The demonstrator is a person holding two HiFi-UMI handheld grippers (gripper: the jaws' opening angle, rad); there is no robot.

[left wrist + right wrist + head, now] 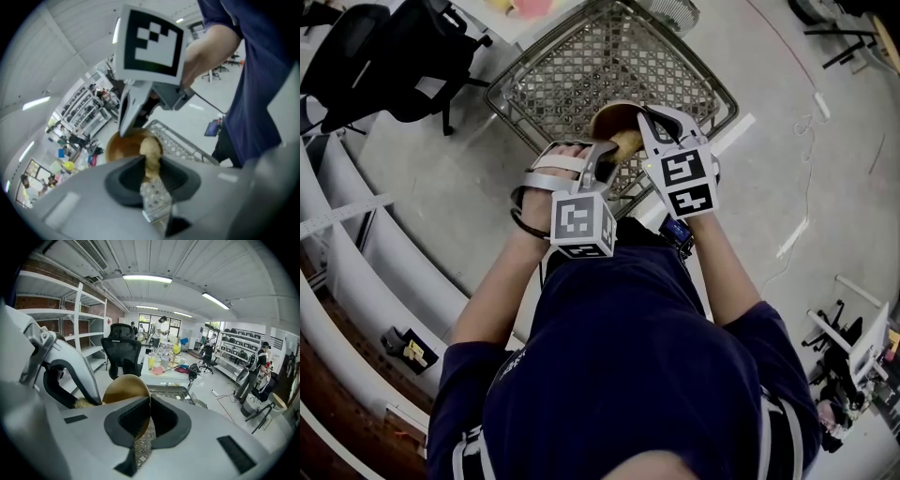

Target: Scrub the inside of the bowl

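Over basket (581,66): bowl (125,389) up in air, only wire mesh below; tilted, mouth toward L gripper (152,161).
Risk, slip: hard push w/ sponge (151,147) could swing bowl round in thin rim pinch or pop it free, then drop into basket. Cause: one-point hold on smooth wall, side load.
Risk, sponge: soft, gripped at one end only; could fold or drag out of pads if pressed too hard along wall.
Risk, clash: both grippers v. close at rim; wide stroke could knock L gripper into R gripper (150,399) & jar the hold.
Risk, coverage: R jaw sits over part of rim, so wall under it prob. unreachable w/o re-grip.
L gripper: closed on sponge, pads squeezing rear end, free end poking fwd into bowl mouth. Looks pressed to inner wall near rim; contact not certain from any view.
R gripper: clamped almost fully together on bowl rim, wall edge-on between pads, nothing else in grip.
Bowl pos: between the two grippers, just in front of person's chest, apart from basket.
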